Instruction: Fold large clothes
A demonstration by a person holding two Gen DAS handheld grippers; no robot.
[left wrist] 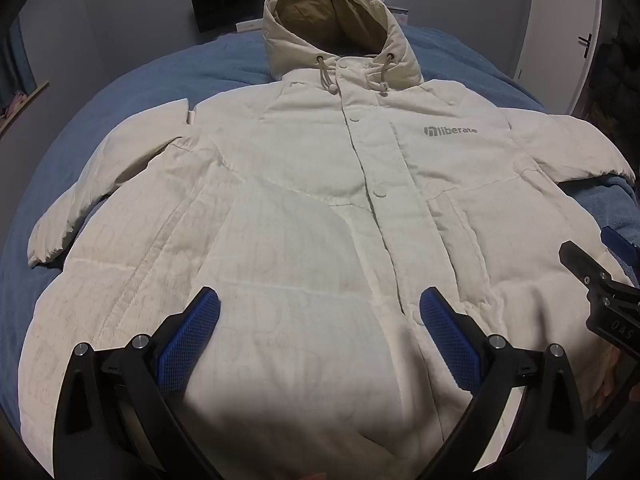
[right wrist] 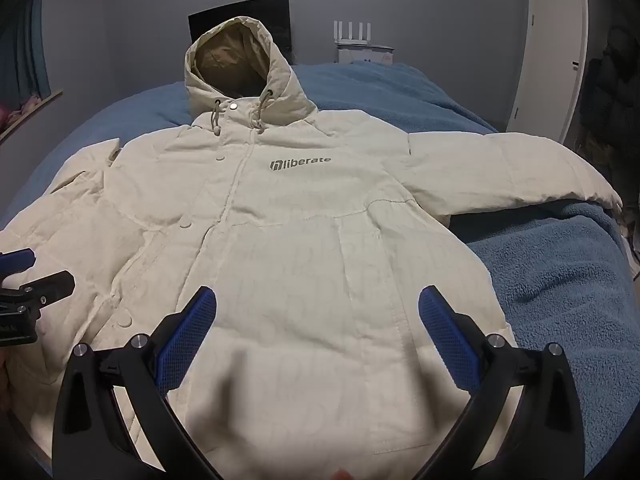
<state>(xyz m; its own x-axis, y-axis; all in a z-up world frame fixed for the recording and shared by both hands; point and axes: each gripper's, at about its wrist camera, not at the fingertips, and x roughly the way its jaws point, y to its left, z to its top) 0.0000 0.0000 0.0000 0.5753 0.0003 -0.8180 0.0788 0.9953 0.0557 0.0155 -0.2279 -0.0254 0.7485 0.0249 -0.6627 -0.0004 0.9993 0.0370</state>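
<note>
A cream hooded puffer jacket (left wrist: 320,208) with a grey "liberate" logo lies face up and spread flat on a blue bed, hood at the far end, both sleeves out to the sides. It also shows in the right wrist view (right wrist: 304,248). My left gripper (left wrist: 320,320) is open and empty above the jacket's lower left front. My right gripper (right wrist: 318,320) is open and empty above the lower right front. The right gripper also shows at the right edge of the left wrist view (left wrist: 596,276). The left gripper shows at the left edge of the right wrist view (right wrist: 28,280).
The blue fleece blanket (right wrist: 552,280) covers the bed around the jacket. A dark monitor (left wrist: 240,0) and a white router (right wrist: 354,36) stand beyond the bed's far end. A white door (right wrist: 556,48) is at the right, a wooden shelf (right wrist: 32,110) at the left.
</note>
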